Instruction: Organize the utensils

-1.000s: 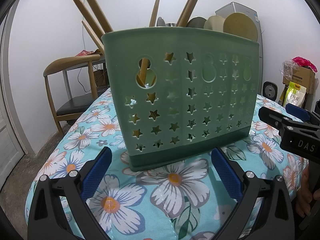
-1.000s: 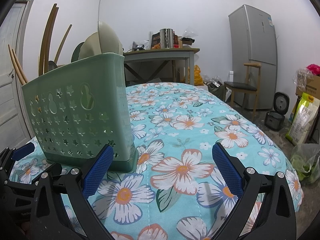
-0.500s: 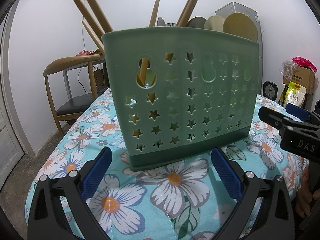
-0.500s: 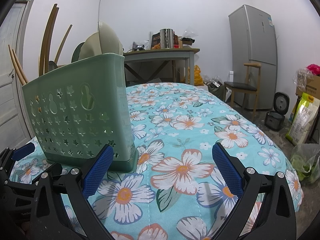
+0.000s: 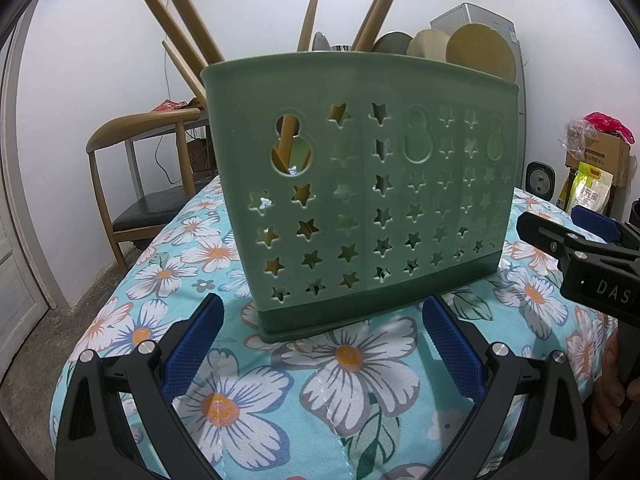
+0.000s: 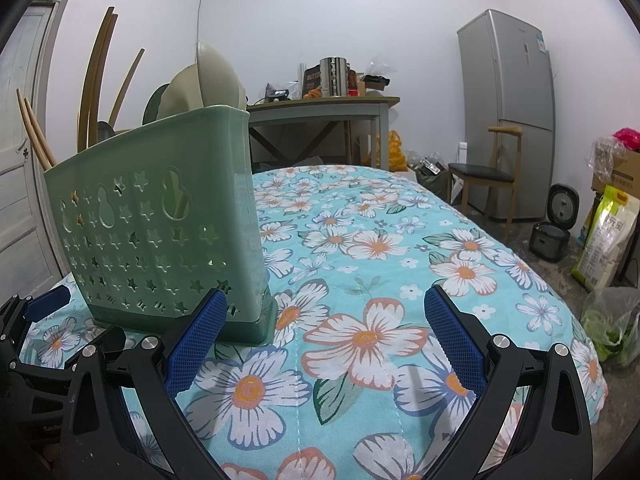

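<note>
both tools hang low over the counter, spread wide and gripping nothing: the left tool point(image 5: 318, 346) fills the bottom of the left wrist frame, the right tool point(image 6: 324, 344) the bottom of the right wrist frame, each with ribbed blue pads on black arms. under them lies a quilted turquoise cloth point(image 5: 360, 376) printed with white flowers, soft enough that anything set on it may rock. just beyond the left tool, at the centre of its frame, stands the green plastic utensil holder point(image 5: 360, 184), upright, its walls pierced with star and gourd-shaped holes, probably for draining. wooden handles point(image 5: 176, 20) lean out of its top at upper left, and rounded pale spoon heads point(image 5: 480, 54) crowd the upper right, so the sorting looks largely done. farther back sit a wooden chair point(image 5: 140, 168) and a grey fridge point(image 6: 508, 112).
</note>
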